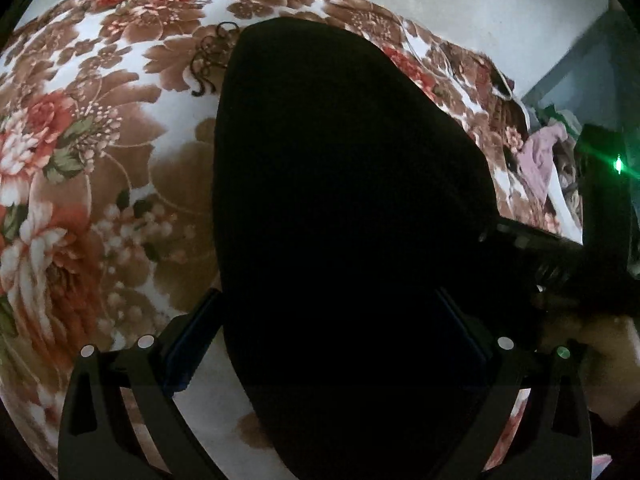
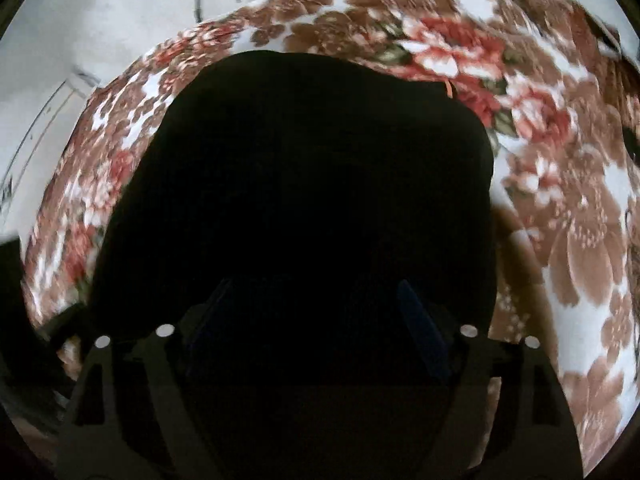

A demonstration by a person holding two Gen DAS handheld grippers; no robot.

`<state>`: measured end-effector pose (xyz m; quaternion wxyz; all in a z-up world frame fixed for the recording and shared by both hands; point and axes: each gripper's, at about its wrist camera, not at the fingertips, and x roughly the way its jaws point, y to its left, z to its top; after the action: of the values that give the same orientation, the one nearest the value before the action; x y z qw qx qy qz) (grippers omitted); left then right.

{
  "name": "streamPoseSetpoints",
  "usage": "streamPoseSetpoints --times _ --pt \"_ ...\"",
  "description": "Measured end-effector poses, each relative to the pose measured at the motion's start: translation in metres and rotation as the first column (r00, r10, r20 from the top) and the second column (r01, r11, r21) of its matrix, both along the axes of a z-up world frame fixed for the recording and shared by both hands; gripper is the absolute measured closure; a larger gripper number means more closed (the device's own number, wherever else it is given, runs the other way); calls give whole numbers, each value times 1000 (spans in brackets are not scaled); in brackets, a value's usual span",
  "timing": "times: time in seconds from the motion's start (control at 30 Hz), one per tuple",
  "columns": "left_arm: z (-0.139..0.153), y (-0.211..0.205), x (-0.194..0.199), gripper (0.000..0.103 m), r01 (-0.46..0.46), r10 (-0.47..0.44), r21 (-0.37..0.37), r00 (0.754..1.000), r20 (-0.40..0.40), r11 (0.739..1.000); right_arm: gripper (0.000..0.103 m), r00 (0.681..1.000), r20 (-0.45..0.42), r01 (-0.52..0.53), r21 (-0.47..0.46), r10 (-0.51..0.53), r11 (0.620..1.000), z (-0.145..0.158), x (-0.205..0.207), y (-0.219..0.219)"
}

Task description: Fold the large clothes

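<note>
Black garment (image 1: 340, 200) between spread fingers | left hand-held gripper (image 1: 328, 332) above floral blanket (image 1: 100, 160)

A bed covered by a floral blanket (image 1: 100, 168) in brown, red and white carries a black garment (image 1: 340, 200), which lies spread across the blanket's middle (image 2: 560, 200); the same dark cloth (image 2: 300, 200) fills the right wrist view, its folds lost in shadow
</note>
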<state>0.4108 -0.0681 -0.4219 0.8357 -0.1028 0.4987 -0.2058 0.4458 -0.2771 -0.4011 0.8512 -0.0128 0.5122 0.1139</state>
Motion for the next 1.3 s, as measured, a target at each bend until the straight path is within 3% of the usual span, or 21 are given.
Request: streamPoseSetpoints --times 0.17,0.27,0.37,0.43,0.53,0.6,0.67,0.8,1.03,1.17,1.3 --pt "26 -3 -11 5 15 -21 103 998 60 995 15 1000 -20 12 -43 -12 999 2 -1 -14" --pt "51 7 -17 6 -18 3 134 994 112 991 14 1000 -18 18 -50 -19 999 25 -10 -24" --pt "73 22 -22 6 -82 62 125 986 153 989 7 998 44 48 -72 -44 996 52 -24 -41" --pt "69 21 -19 6 -76 58 137 990 131 988 5 999 36 42 -66 -39 997 50 -32 -45" --pt "46 12 -16 6 -60 40 221 995 90 973 5 999 -34 23 -130 -27 991 18 -38 -47" --pt "38 15 -19 4 -68 49 204 994 98 977 5 998 -67 10 -162 -21 987 -7 -43 -54" --pt "39 18 -21 4 -64 51 182 996 78 981 5 992 -114 52 -80 -61 995 -20 -47 -73" --pt "57 25 -26 6 -79 70 130 995 71 988 5 978 -152 156 90 -141 984 2 -49 -103" --pt "77 35 -15 6 -75 67 125 996 66 989 5 983 -156 116 112 -98 987 25 -26 -115" --pt "64 40 6 6 -43 44 22 998 -35 999 5 977 -205 103 190 -63 976 20 0 -112" --pt "36 37 31 6 15 -19 -27 991 -130 1000 5 943 -334 105 266 -11 958 -10 27 -99"
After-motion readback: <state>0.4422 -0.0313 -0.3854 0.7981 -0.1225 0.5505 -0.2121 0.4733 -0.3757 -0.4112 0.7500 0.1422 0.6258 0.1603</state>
